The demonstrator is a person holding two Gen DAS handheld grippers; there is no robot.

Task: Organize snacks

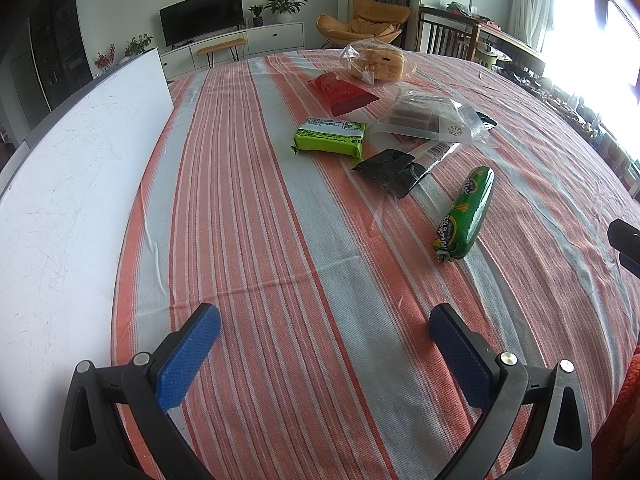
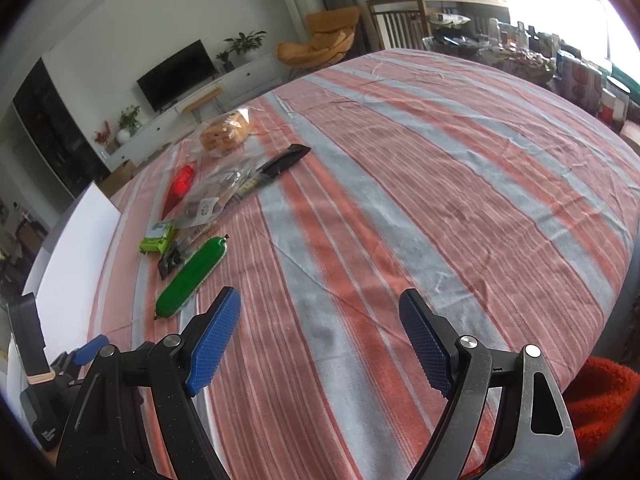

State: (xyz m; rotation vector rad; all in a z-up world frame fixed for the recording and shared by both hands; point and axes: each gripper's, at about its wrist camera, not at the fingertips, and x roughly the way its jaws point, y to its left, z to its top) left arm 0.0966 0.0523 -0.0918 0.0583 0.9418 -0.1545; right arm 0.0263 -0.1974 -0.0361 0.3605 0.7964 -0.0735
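Several snacks lie on the striped tablecloth point(image 1: 280, 240): a green sausage point(image 1: 464, 212), a green packet point(image 1: 330, 140), a black packet point(image 1: 394, 170), a clear bag of brown bars point(image 1: 428, 114), a red packet point(image 1: 342, 92) and a bag of bread point(image 1: 374, 60). My left gripper point(image 1: 325, 320) is open and empty, well short of them. My right gripper point(image 2: 320, 300) is open and empty over bare cloth; the sausage point(image 2: 192, 276) lies to its left, with the other snacks point(image 2: 208, 188) beyond it.
A white board point(image 1: 68, 184) lies along the table's left side. The left gripper body point(image 2: 52, 380) shows at the lower left of the right wrist view. An orange chair point(image 1: 368, 20) and a TV unit stand beyond the table.
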